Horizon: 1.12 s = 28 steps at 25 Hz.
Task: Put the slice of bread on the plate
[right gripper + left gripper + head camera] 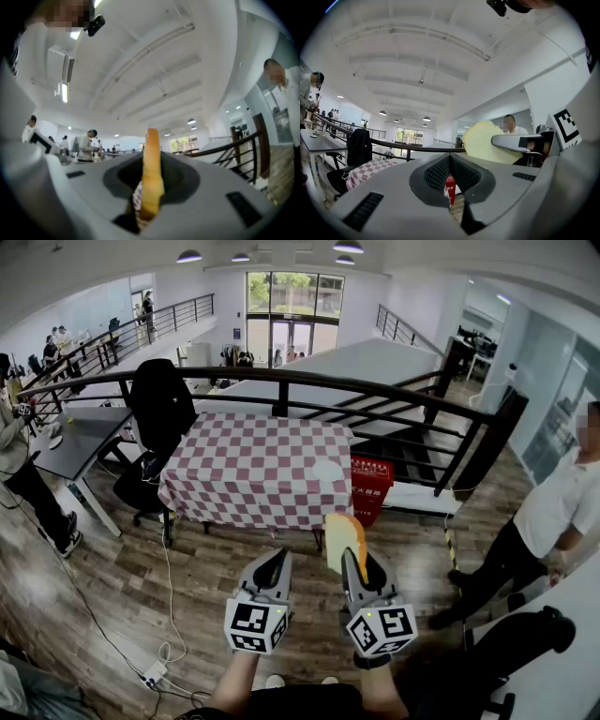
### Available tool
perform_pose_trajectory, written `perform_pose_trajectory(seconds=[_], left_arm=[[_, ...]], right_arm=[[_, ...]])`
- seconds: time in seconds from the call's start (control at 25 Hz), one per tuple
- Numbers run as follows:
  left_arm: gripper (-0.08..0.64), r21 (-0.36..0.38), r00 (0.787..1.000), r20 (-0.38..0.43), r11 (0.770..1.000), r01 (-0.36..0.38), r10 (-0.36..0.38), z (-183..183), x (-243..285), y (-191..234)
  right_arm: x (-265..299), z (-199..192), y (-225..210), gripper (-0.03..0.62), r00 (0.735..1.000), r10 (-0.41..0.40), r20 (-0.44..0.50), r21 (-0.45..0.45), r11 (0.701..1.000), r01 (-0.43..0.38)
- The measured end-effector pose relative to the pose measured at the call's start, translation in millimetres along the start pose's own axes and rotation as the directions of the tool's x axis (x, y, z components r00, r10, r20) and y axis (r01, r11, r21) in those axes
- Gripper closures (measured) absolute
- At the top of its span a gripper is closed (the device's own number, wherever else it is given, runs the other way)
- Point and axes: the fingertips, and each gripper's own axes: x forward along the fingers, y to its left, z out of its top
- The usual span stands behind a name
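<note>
A slice of bread (343,542) with a tan crust stands on edge, with my right gripper (352,562) shut on its lower part. In the right gripper view the bread (152,173) rises edge-on between the jaws. In the left gripper view its pale face (483,140) shows at the right, with a finger (513,140) of the right gripper across it. My left gripper (274,566) hangs beside the right one, shut and with nothing in it. Both are held level above the wooden floor, short of the checked table (244,474). A white plate (327,471) lies near that table's right front corner.
A red box (371,486) stands on the floor to the right of the table. A black office chair (159,409) and a grey desk (80,442) are at the left. A dark railing (375,395) runs behind the table. A person (562,512) stands at the right.
</note>
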Motion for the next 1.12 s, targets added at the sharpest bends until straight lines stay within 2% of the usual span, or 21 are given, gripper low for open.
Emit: perform_pose_trajectory(seconds=[0.28,0.48,0.64,0.8,0.96,1.12], left_arm=[[0.541,-0.056,1.000,-0.009,0.998,-0.010,0.010,-11.9,-8.3,36.2],[0.543,-0.049,1.000,0.001,0.999,0.012,-0.012,-9.4,12.2,39.7],[0.541,-0.048,1.000,0.009,0.999,-0.014,0.015,-16.7,45.7,57.8],[0.541,-0.037,0.997,-0.013,0.997,-0.071,0.070,-28.2,103.4,78.6],[0.542,-0.021,0.993,-0.007,0.993,-0.120,0.120,-20.0,177.1,82.4],[0.543,-0.012,0.990,0.005,0.990,-0.144,0.144,-11.5,260.5,80.9]], right_arm=[[16.0,-16.7,34.7,0.494,1.000,0.015,-0.019,-0.021,1.000,-0.016],[42.1,-25.0,25.0,0.494,0.999,0.012,-0.031,-0.016,1.000,-0.013],[77.7,-32.0,10.9,0.494,0.999,0.044,-0.020,-0.025,0.999,-0.044],[126.3,-40.7,-29.7,0.495,0.997,0.071,-0.008,0.008,0.997,-0.071],[179.9,-37.6,-91.8,0.494,0.996,0.087,-0.009,0.054,0.995,-0.086],[232.9,-20.4,-144.6,0.494,0.991,0.133,0.004,0.026,0.991,-0.133]])
